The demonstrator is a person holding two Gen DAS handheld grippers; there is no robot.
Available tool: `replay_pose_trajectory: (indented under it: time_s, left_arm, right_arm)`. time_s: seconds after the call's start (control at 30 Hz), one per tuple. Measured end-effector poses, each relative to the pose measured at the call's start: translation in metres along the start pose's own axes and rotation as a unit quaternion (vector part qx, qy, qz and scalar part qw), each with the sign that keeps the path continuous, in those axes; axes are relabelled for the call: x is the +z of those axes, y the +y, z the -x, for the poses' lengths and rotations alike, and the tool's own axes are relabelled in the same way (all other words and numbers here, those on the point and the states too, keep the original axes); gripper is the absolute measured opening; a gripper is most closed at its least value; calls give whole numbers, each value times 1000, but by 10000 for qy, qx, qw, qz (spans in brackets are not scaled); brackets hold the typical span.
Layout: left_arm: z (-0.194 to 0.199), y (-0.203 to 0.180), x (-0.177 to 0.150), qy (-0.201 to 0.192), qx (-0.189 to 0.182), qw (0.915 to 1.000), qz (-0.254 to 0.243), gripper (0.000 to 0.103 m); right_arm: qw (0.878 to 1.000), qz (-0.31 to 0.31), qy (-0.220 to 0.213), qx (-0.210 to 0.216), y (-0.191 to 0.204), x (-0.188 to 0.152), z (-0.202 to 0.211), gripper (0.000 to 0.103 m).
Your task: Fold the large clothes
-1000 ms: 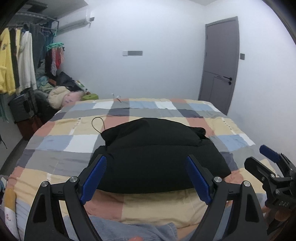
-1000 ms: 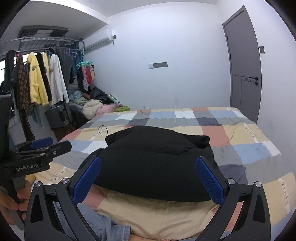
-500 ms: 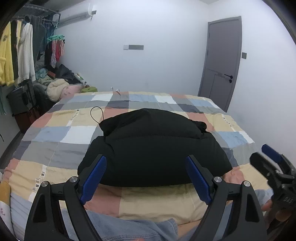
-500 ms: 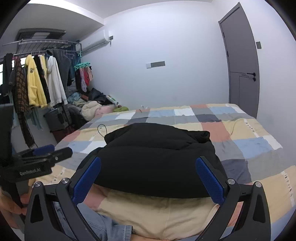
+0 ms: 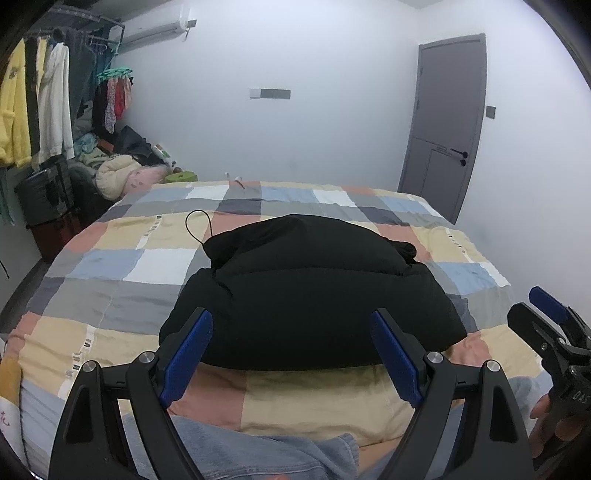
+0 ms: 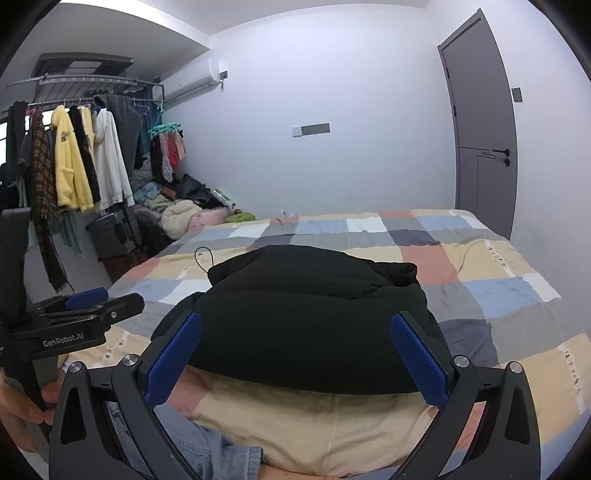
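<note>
Nothing has shifted as we hold both tongs, left gripper [image 5: 291, 358] and right gripper [image 6: 295, 362], wide and empty over the folded black jacket [image 5: 314, 295].

White walls [image 6: 332, 166], grey door [image 6: 480, 122], AC [image 5: 155, 26].

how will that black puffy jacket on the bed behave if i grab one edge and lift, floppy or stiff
The black puffy jacket looks padded and rounded, so it would probably sag and unfold rather than hold its shape. Its bulk suggests it is light for its size. The thin cord loop at its far left corner will likely dangle.
</note>
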State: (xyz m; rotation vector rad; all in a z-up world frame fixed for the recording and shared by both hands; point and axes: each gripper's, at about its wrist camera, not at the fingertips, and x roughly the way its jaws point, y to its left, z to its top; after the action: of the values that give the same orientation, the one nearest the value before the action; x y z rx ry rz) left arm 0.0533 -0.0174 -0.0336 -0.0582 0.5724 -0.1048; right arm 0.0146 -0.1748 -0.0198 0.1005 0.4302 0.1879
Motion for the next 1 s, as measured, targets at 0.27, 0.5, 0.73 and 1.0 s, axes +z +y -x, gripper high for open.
replay_pose_trajectory:
  time_s: [0.27, 0.5, 0.73, 1.0]
  left_arm:
    - [2, -1, -3, -7, -31, 10000, -61, 87]
    - [1, 0, -4, 21, -26, 10000, -57, 87]
    - [4, 2, -5, 20, -14, 10000, -19, 87]
    - [6, 1, -4, 8, -38, 10000, -44, 87]
  right_arm:
    - [10000, 7, 13, -54, 2, -1, -1, 103]
    - [9999, -2, 57, -123, -1, -3, -2, 103]
    - [9998, -23, 1, -181, -1, -3, 5, 103]
    - [9998, -1, -7, -189, 0, -3, 7, 103]
